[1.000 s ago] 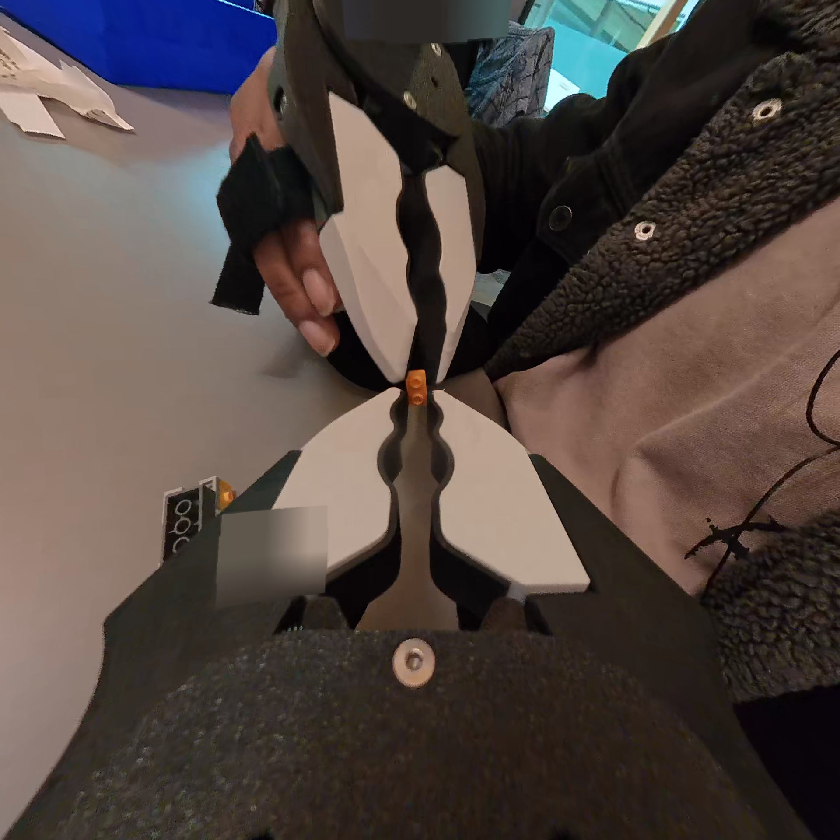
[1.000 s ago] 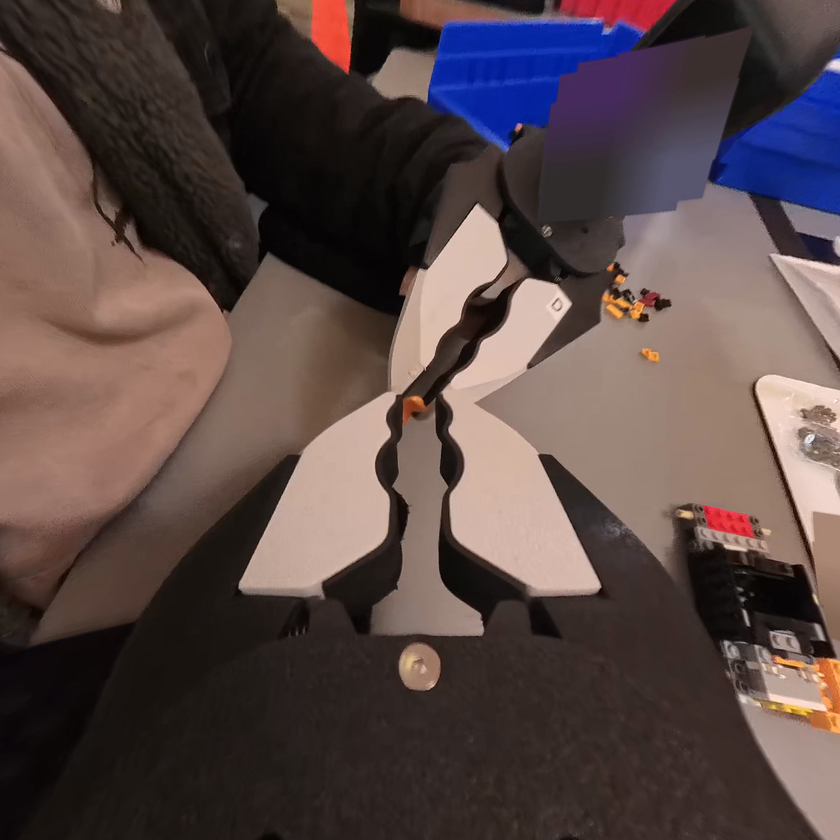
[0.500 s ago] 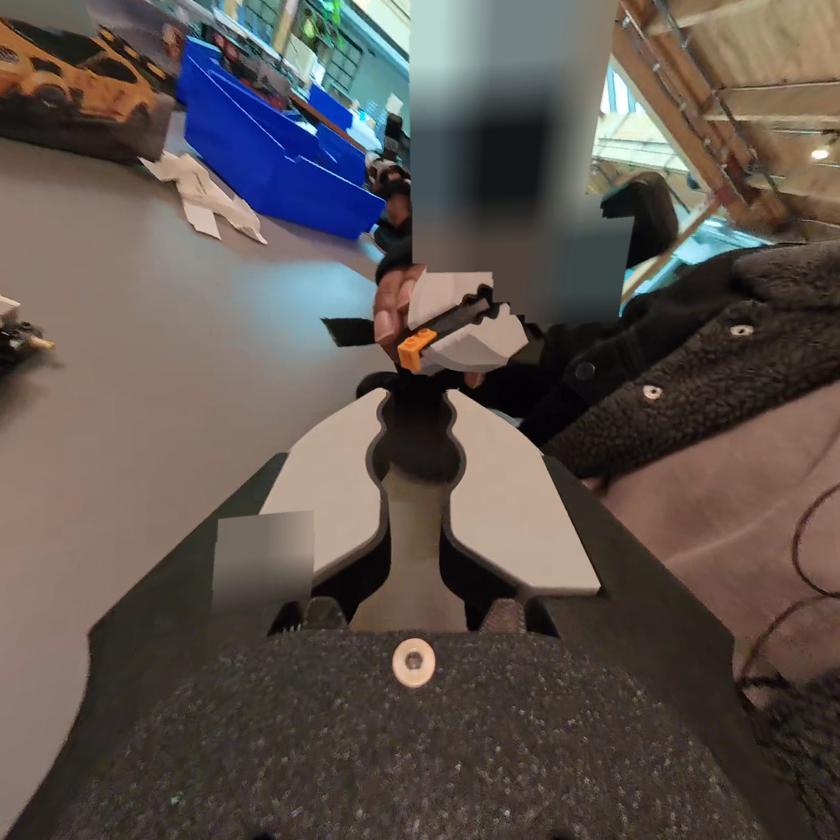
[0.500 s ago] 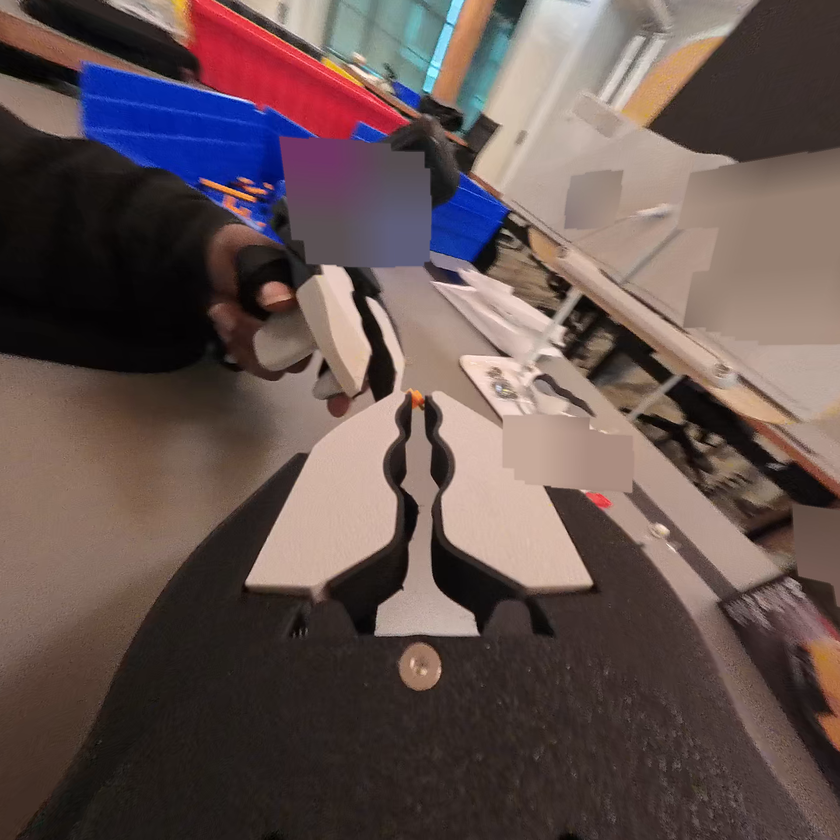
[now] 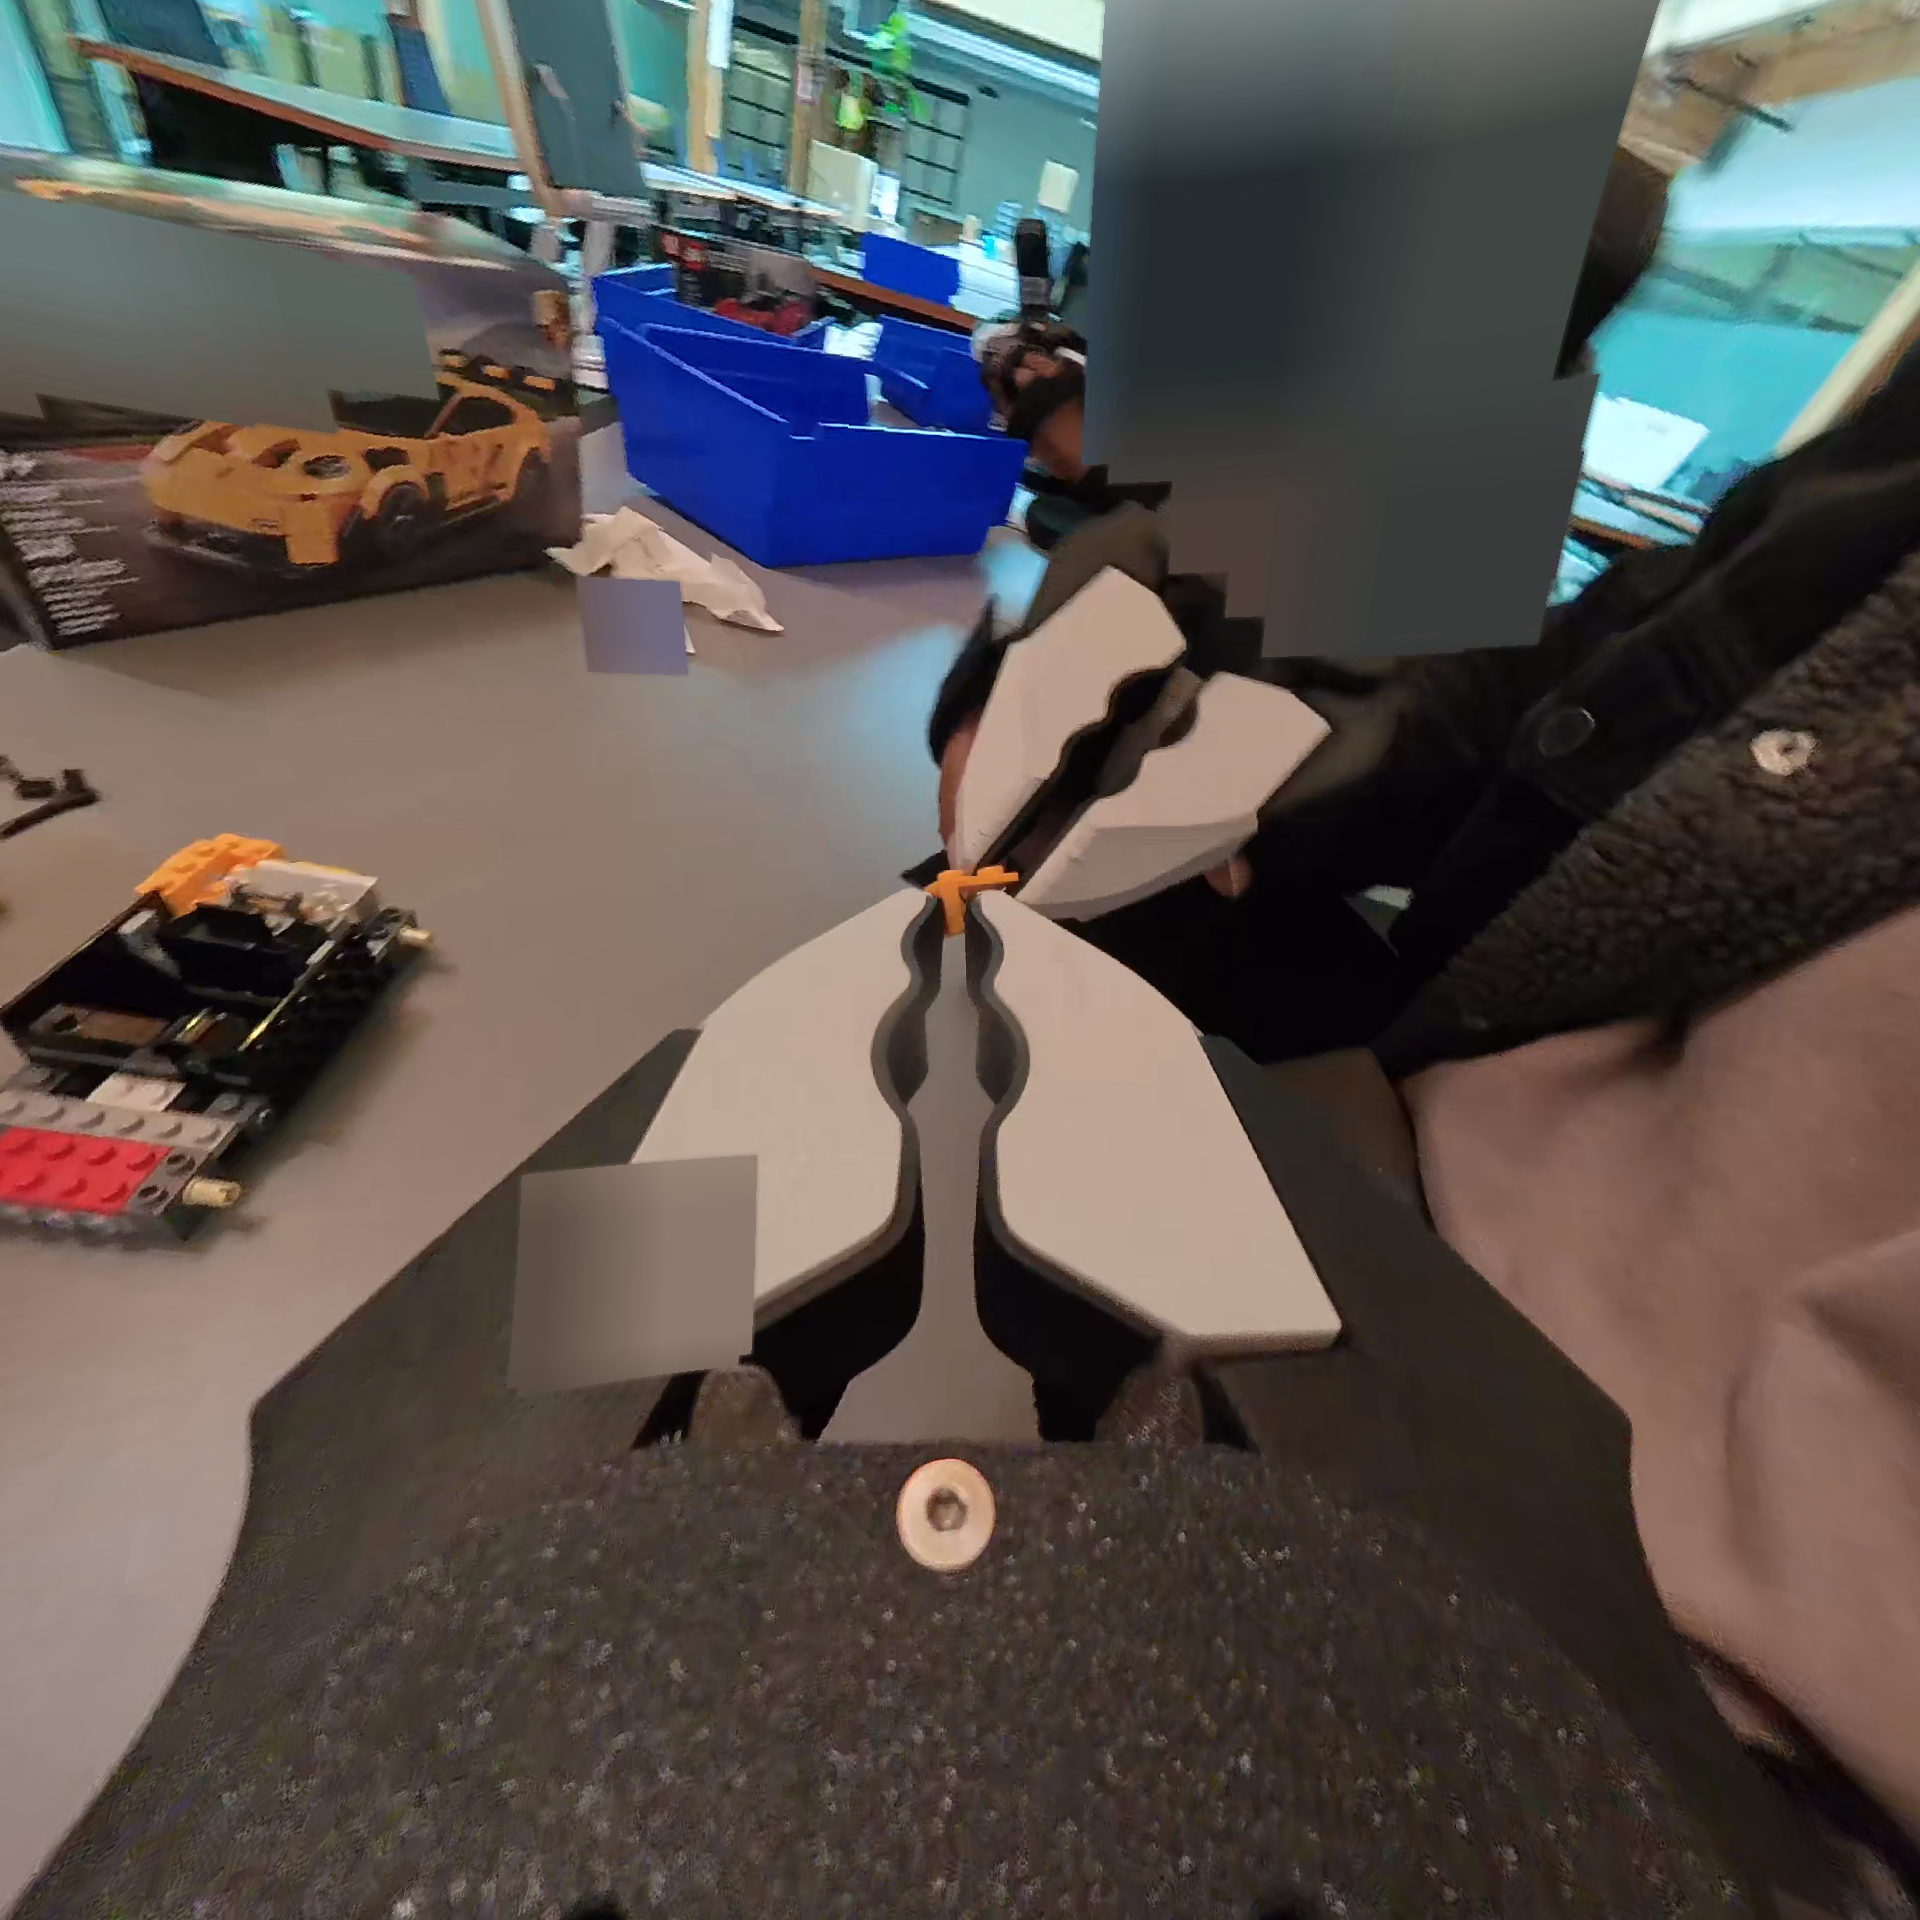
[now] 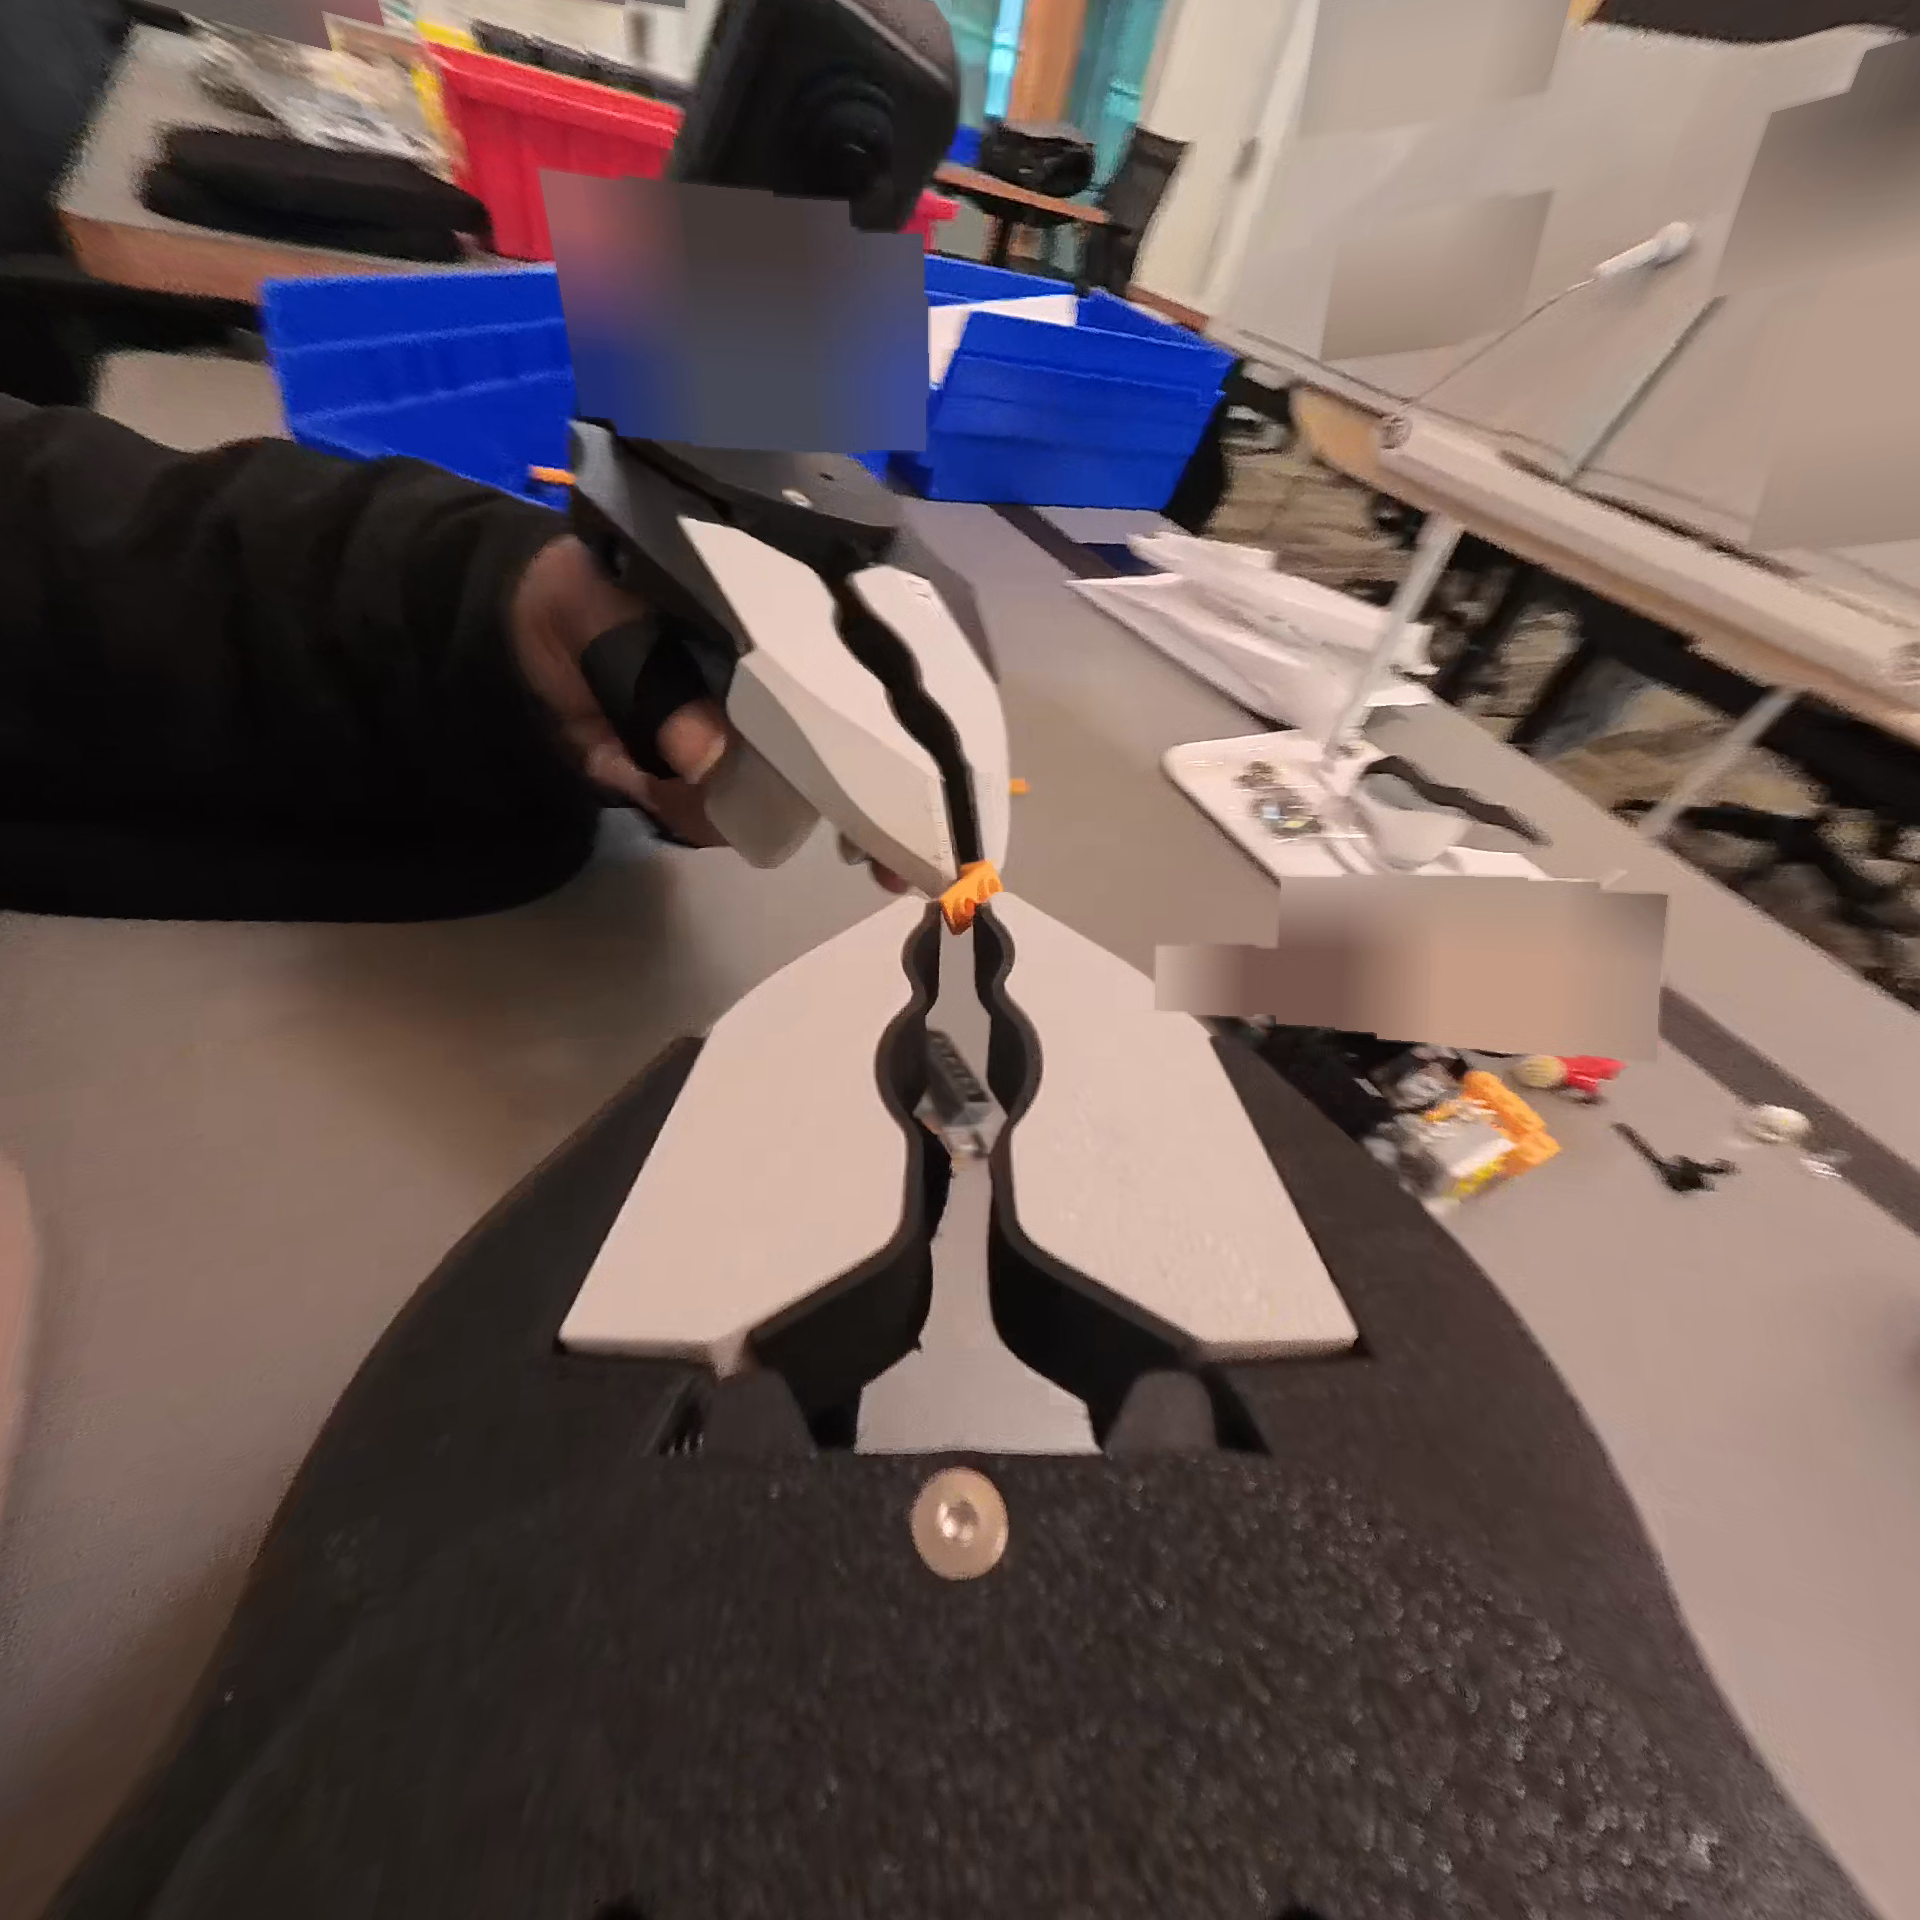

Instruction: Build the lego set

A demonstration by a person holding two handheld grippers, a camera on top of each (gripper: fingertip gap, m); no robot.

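A small orange Lego piece (image 5: 961,896) sits where the two grippers meet tip to tip above the grey table. My left gripper (image 5: 948,920) is shut on its lower part. My right gripper comes in from the upper right in the left wrist view. In the right wrist view my right gripper (image 6: 966,920) is shut on the orange piece (image 6: 971,894), and the left gripper's fingers (image 6: 831,727) reach in from the upper left. The part-built black car chassis (image 5: 187,1039) with a red plate lies on the table to the left; it also shows in the right wrist view (image 6: 1475,1132).
A Lego box with a yellow car picture (image 5: 312,488), blue bins (image 5: 810,457) and crumpled paper (image 5: 665,561) stand at the back. A white tray with small parts (image 6: 1278,800) and loose black pieces (image 6: 1673,1164) lie to the right. The person's jacket (image 5: 1714,831) is close by. Less than 4 cm separates the two grippers' tips.
Half a second ago the grippers were apart, with the right one holding the orange piece. Now they have come together again, and the left one has closed on the piece.
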